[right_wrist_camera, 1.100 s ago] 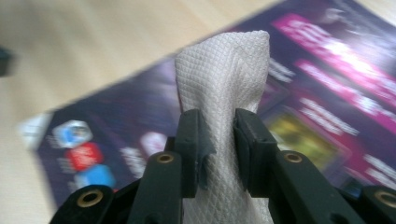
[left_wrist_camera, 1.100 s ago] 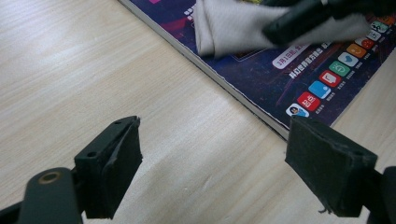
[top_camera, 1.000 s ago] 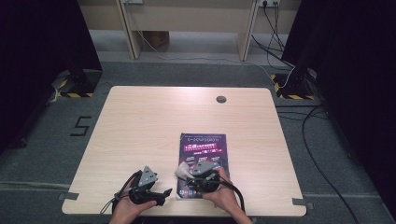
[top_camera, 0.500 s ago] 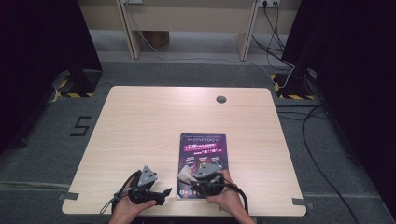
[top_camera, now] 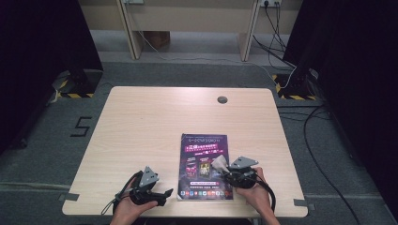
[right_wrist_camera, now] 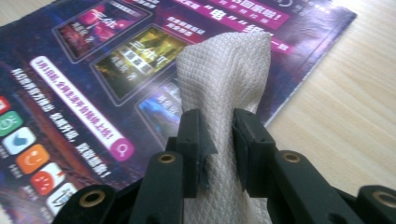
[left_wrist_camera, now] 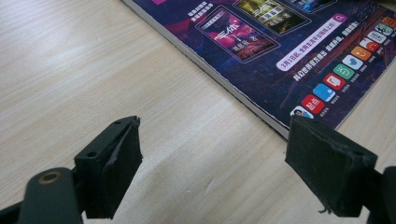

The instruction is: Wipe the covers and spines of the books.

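A purple magazine (top_camera: 204,159) lies flat near the front edge of the wooden table (top_camera: 155,122). My right gripper (top_camera: 225,170) is over the magazine's lower right part and is shut on a white quilted cloth (top_camera: 219,162). In the right gripper view the cloth (right_wrist_camera: 225,70) stands up between the two black jaws of my right gripper (right_wrist_camera: 219,135), above the magazine cover (right_wrist_camera: 70,70). My left gripper (top_camera: 165,193) rests open on the table just left of the magazine. Its view shows my left gripper (left_wrist_camera: 215,163) with bare wood between the jaws and the magazine's corner (left_wrist_camera: 289,51) close to the right jaw.
A round cable hole (top_camera: 222,99) sits near the table's far edge. Cables (top_camera: 324,154) run across the grey floor at the right. Desk legs (top_camera: 126,28) and dark curtains stand behind the table. A floor mark shaped like a 5 (top_camera: 80,126) lies at the left.
My right gripper has slid to the right across the lower part of the magazine, with the white cloth still in it. The left gripper has stayed put.
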Available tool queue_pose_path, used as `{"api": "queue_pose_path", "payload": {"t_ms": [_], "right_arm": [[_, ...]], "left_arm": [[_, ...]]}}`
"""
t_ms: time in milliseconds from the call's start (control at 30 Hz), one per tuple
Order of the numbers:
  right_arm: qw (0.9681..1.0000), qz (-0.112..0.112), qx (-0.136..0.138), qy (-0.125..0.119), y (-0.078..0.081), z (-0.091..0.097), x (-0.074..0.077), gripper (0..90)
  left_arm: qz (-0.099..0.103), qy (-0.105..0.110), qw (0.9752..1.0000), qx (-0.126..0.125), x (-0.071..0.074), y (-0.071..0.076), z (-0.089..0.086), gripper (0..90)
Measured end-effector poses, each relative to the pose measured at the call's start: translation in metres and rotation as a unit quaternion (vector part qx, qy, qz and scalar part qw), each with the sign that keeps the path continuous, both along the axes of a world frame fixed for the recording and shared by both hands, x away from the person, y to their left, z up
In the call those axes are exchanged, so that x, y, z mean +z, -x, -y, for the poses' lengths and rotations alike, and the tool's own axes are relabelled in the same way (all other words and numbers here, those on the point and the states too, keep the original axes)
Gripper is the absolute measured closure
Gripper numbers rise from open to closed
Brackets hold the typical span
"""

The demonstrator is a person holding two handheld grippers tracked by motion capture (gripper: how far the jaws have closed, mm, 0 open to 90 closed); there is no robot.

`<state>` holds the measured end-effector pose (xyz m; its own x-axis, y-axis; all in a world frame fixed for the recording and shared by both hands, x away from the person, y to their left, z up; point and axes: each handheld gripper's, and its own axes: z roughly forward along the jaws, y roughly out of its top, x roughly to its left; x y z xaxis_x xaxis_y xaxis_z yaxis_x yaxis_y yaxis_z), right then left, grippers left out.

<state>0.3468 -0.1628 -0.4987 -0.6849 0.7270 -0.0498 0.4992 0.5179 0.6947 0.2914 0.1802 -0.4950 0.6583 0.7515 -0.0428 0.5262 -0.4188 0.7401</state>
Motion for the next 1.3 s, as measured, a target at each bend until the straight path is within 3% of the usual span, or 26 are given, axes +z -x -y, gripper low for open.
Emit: {"api": "queue_pose_path", "payload": {"t_ms": [133, 267, 467, 733, 900, 933, 1100, 1133, 1300], "right_arm": [[0.9999, 0.002, -0.014, 0.005, -0.005, 0.002, 0.0, 72.9], [0.9999, 0.005, -0.011, 0.008, -0.002, -0.003, 0.0, 72.1], [0.9992, 0.0, 0.04, -0.001, 0.006, -0.036, -0.001, 72.1], [0.9953, 0.004, 0.097, 0.002, 0.021, -0.081, -0.003, 72.1], [0.9922, 0.002, 0.124, -0.001, 0.032, -0.097, -0.003, 72.0], [0.9901, 0.002, 0.14, 0.0, 0.038, -0.105, -0.003, 72.0], [0.9864, -0.001, 0.164, -0.003, 0.049, -0.119, -0.003, 72.0], [0.9844, -0.001, 0.176, -0.005, 0.053, -0.123, -0.004, 72.0], [0.9827, -0.004, 0.185, -0.007, 0.058, -0.13, -0.004, 72.1]], "left_arm": [[0.001, 0.0, 1.0, 0.002, 0.001, -0.001, -0.001, 17.5], [0.003, 0.005, 0.9999, 0.013, 0.002, -0.002, -0.004, 17.5], [0.007, 0.008, 0.9998, 0.02, 0.003, -0.003, -0.005, 17.3], [0.015, 0.017, 0.9993, 0.031, 0.005, -0.004, -0.008, 17.5], [0.017, 0.019, 0.9989, 0.038, 0.007, -0.005, -0.012, 17.5], [0.019, 0.02, 0.9987, 0.043, 0.007, -0.005, -0.013, 17.6], [0.023, 0.025, 0.9981, 0.052, 0.008, -0.006, -0.014, 17.7], [0.027, 0.027, 0.9978, 0.055, 0.008, -0.006, -0.015, 17.7], [0.029, 0.027, 0.9976, 0.056, 0.008, -0.006, -0.015, 17.7]]}}
